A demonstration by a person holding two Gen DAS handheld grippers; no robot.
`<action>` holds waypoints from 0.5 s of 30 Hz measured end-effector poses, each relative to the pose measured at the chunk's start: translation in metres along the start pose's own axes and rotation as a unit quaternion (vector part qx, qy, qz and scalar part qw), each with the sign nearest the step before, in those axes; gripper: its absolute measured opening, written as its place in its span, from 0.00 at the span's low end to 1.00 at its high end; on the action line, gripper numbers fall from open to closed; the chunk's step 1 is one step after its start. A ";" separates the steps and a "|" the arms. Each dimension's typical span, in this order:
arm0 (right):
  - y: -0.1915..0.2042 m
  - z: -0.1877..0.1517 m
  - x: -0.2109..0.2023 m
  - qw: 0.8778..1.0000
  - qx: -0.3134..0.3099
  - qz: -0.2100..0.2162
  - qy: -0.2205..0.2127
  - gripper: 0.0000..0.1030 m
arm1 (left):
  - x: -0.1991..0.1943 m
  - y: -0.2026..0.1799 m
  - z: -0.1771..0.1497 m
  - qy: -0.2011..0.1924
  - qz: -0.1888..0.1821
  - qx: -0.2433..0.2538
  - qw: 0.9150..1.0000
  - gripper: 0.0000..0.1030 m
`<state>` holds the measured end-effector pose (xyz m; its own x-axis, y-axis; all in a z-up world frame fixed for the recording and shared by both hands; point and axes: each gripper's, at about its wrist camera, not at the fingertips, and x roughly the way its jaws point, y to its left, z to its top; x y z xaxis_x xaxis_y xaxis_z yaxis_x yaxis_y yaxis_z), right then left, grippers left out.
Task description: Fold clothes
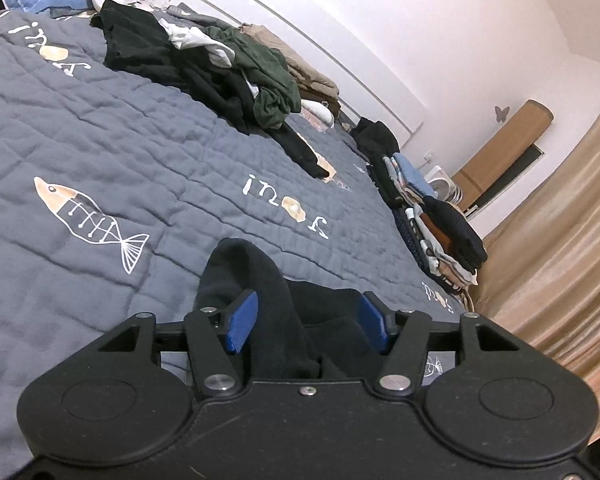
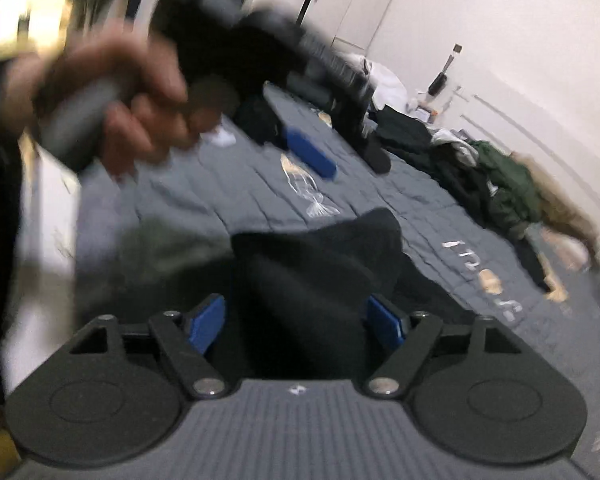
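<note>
Left wrist: left gripper and right gripper, two, spread around one black garment, grip unclear

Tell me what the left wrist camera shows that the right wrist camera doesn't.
Only the left wrist view shows the row of neatly folded clothes along the bed's far edge, the tan curtain and the white fish-skeleton print seen sharply.

Only the right wrist view, which is blurred, shows the person's left hand gripping the left gripper with its blue pads.

Both show the grey-blue quilted bedspread, the unfolded heap of dark and green clothes, and black fabric bunched between each camera's own jaws, including the right gripper.
</note>
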<state>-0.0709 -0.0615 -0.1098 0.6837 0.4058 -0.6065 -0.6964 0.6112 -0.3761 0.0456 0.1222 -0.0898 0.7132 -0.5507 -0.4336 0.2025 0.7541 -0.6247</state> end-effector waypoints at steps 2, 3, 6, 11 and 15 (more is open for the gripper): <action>-0.008 -0.004 0.008 1.000 0.020 -0.011 -0.007 0.68 | -0.001 0.002 0.000 -0.001 0.002 -0.001 1.000 0.55; -0.020 -0.005 0.008 0.998 0.061 -0.007 -0.016 0.59 | -0.001 0.003 0.001 -0.001 0.003 -0.001 1.000 0.55; -0.071 -0.015 0.002 0.974 0.223 0.011 -0.050 0.21 | -0.002 0.006 0.002 -0.001 0.006 -0.001 1.000 0.55; -0.155 -0.068 -0.008 0.884 0.459 -0.031 -0.080 0.13 | 0.006 0.005 0.000 0.011 0.017 0.015 1.000 0.55; -0.171 -0.126 0.021 0.826 0.563 0.001 -0.031 0.15 | 0.020 0.003 -0.008 0.032 0.047 0.046 0.997 0.56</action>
<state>0.0347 -0.2430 -0.1463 0.7170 0.4197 -0.5566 -0.0771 0.8413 0.5350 0.0555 0.1103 -0.1051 0.6878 -0.4956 -0.5304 0.1989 0.8314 -0.5189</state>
